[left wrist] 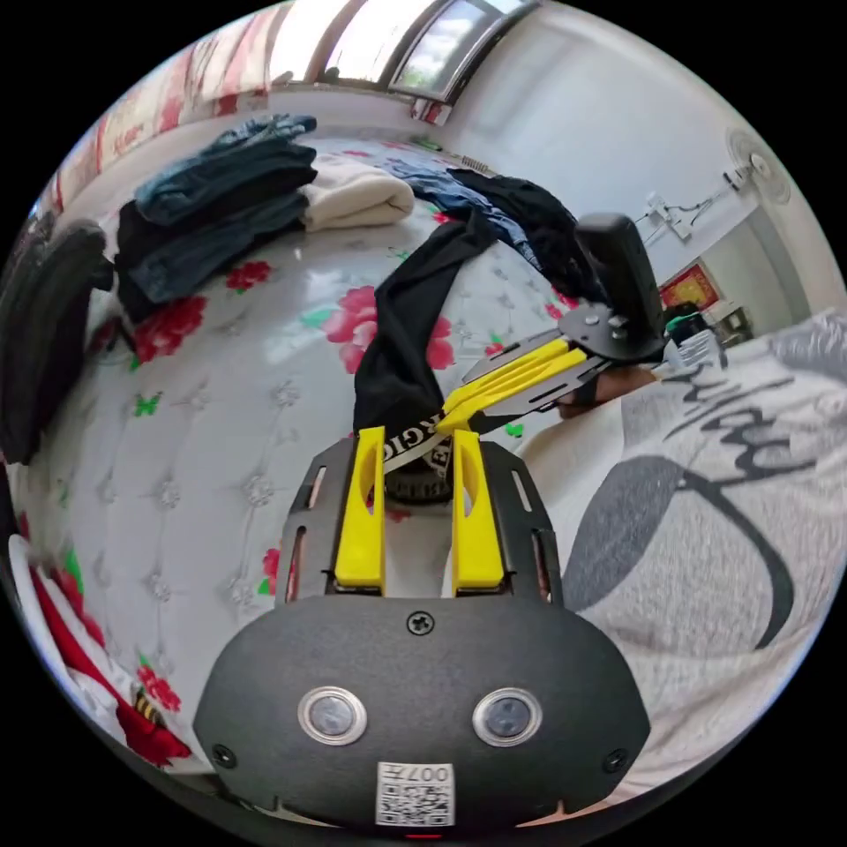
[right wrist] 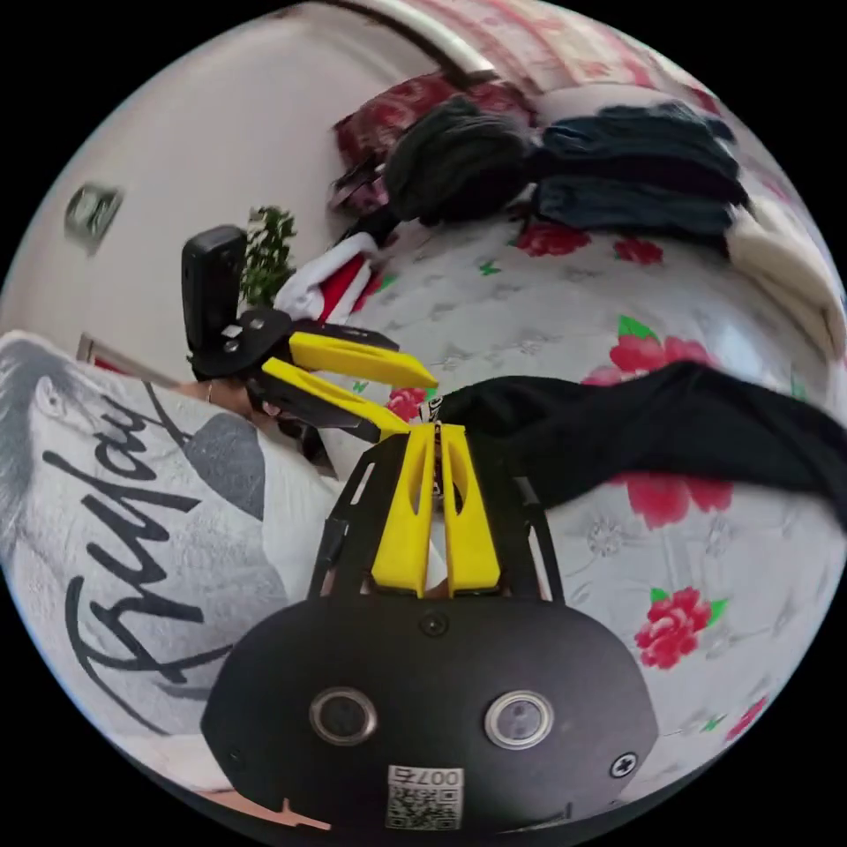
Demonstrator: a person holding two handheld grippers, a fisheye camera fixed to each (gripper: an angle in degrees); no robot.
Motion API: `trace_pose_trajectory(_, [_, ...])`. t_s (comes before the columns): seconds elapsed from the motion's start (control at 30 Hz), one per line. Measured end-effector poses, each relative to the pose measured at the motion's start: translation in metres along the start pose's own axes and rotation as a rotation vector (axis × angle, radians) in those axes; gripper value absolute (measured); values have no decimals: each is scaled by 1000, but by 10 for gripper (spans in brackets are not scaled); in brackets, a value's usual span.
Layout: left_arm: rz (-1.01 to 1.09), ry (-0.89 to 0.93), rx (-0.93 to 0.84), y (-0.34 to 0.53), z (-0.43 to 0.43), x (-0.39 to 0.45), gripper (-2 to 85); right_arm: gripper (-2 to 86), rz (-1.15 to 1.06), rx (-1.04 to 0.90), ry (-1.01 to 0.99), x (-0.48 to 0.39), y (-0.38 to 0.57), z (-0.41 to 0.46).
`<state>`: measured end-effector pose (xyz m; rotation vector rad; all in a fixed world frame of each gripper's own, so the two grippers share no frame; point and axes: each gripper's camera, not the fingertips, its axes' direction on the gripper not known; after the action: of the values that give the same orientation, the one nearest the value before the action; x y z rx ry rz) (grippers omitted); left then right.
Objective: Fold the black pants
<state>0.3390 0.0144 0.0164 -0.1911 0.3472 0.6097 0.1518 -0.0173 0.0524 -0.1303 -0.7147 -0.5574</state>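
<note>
Right hand-held gripper (right wrist: 434, 430): clamped on waistband of limp black fabric pants (right wrist: 653, 423).
Left hand-held gripper (left wrist: 420, 438): jaws parted around the waistband.
Handling: light, floppy; hold waistband corners.

My left gripper (left wrist: 418, 437) holds its yellow jaws parallel with a clear gap between them, a waistband lying across the tips. My right gripper (right wrist: 432, 430) has its jaws pressed nearly together, pinching cloth at the tips. The two grippers meet tip to tip, at an angle to each other, close before my torso (left wrist: 706, 547).
</note>
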Motion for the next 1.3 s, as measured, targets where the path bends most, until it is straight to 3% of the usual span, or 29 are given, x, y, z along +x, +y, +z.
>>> trace_pose_trajectory(0.17, [-157,76,140,75,-48,-23,17,2,-121,23,-149,-45,-14,8])
trace_pose_trajectory(0.27, [-302,-58,154,109,-63,-41,-4,5,-182,-10,-181,-73,-21,35])
trace_pose_trajectory(0.37, [-415,-77,173,136,-74,-59,-8,10,-188,-58,-30,-82,-19,46])
trace_pose_trajectory(0.5, [-450,-195,171,147,-89,-67,-8,23,34,-10,158,-28,3,20])
trace_pose_trajectory(0.6, [-588,-319,220,159,-117,-90,-5,35,252,52,263,29,27,-15])
trace_pose_trajectory(0.67, [-868,-598,117,174,-131,-120,1,40,363,97,353,58,42,-36])
trace_pose_trajectory(0.73, [-952,-717,73,179,-139,-130,21,44,457,111,412,85,51,-52])
trace_pose_trajectory(0.83, [-893,-695,71,171,-130,-125,64,55,557,131,452,120,57,-64])
trace_pose_trajectory(1.03, [-818,-328,-102,150,-26,-113,123,58,547,0,538,163,32,-27])
trace_pose_trajectory(1.1, [-817,-346,-213,146,2,-113,114,43,557,-102,591,178,20,-1])
trace_pose_trajectory(1.17, [-741,-533,-300,136,9,-108,60,27,524,-37,628,175,13,1])
trace_pose_trajectory(1.3, [-709,-512,-281,132,-8,-118,25,3,516,-112,630,172,-1,0])
